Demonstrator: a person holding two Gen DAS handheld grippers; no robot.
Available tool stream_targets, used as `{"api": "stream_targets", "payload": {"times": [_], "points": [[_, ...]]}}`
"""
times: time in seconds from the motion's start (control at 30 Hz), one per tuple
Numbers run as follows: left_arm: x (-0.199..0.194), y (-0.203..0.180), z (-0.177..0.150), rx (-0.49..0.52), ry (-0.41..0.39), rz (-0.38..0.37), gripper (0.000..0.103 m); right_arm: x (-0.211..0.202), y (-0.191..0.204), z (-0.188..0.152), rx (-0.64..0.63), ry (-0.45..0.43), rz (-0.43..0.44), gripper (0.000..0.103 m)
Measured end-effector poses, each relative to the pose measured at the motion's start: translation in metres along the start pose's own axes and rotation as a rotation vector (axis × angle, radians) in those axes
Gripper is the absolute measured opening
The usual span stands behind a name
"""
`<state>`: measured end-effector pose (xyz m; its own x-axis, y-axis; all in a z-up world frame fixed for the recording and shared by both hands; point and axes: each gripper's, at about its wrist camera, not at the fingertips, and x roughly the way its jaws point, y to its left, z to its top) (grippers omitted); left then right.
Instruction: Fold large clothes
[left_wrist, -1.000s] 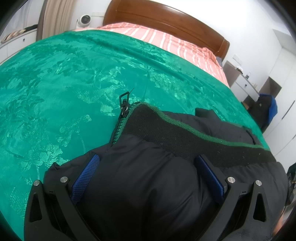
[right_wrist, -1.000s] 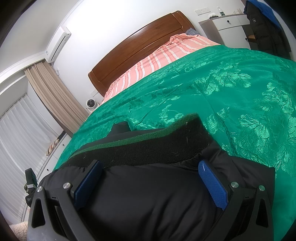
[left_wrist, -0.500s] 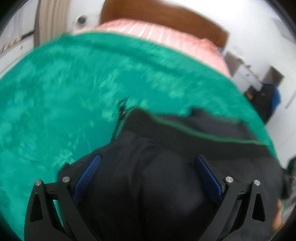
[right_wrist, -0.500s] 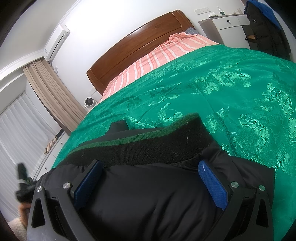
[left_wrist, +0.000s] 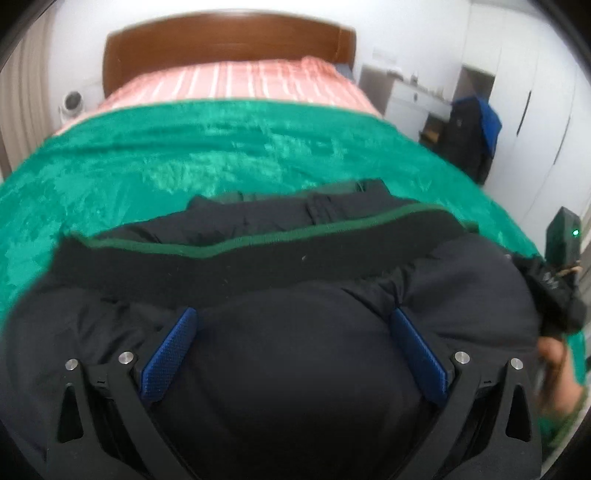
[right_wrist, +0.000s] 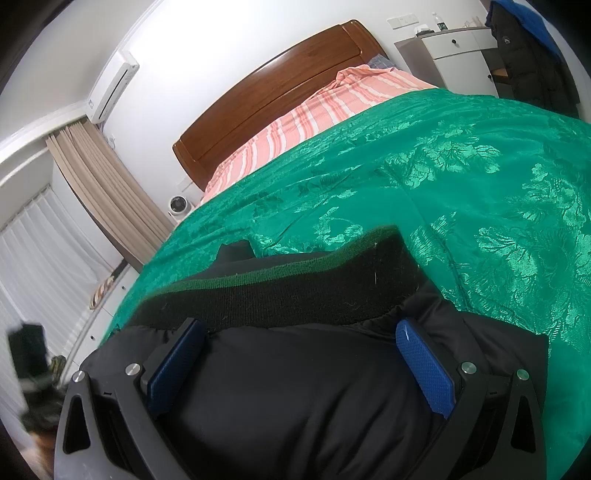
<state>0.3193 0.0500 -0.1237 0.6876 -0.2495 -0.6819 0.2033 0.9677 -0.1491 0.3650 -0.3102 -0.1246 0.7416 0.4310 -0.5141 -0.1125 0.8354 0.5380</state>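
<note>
Mostly hidden: left tongs (left_wrist: 295, 325) and right tongs (right_wrist: 301, 339) both clamped on black jacket (left_wrist: 295, 387), bulge covering fingertips.

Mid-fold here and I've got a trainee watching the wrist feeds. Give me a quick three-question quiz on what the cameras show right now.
1. True or false: the black jacket bulges between the fingers of both the left gripper and the right gripper.
2. What colour is the stripe along the jacket's knit hem band?
3. The jacket lies on: A) the green bedspread, B) a striped sheet only, C) the floor.

Key: 1 true; 2 green; 3 A.
</note>
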Motion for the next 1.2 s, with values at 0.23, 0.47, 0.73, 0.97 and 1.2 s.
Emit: {"api": "stream_targets", "payload": {"times": [0.23,0.47,0.73,0.97,1.2], "points": [[0.024,-0.008,-0.008,0.055,0.03,0.069,0.102,0.0,-0.001,0.001,-0.002,0.004,-0.015,0.103],[-0.018,-0.016,0.015,0.044,0.138,0.084,0.102,0.002,0.017,0.01,-0.051,0.098,-0.106,0.102],[-0.01,-0.031,-0.029,0.114,0.129,0.098,0.102,-0.095,0.037,0.003,-0.008,0.021,0.008,0.102],[-0.018,-0.028,-0.037,0.119,0.088,0.085,0.102,-0.196,0.042,-0.08,-0.052,-0.065,0.002,0.103],[-0.067,-0.042,-0.063,0.137,0.084,0.105,0.1,-0.219,0.043,-0.126,-0.07,-0.079,-0.026,0.103]]}}
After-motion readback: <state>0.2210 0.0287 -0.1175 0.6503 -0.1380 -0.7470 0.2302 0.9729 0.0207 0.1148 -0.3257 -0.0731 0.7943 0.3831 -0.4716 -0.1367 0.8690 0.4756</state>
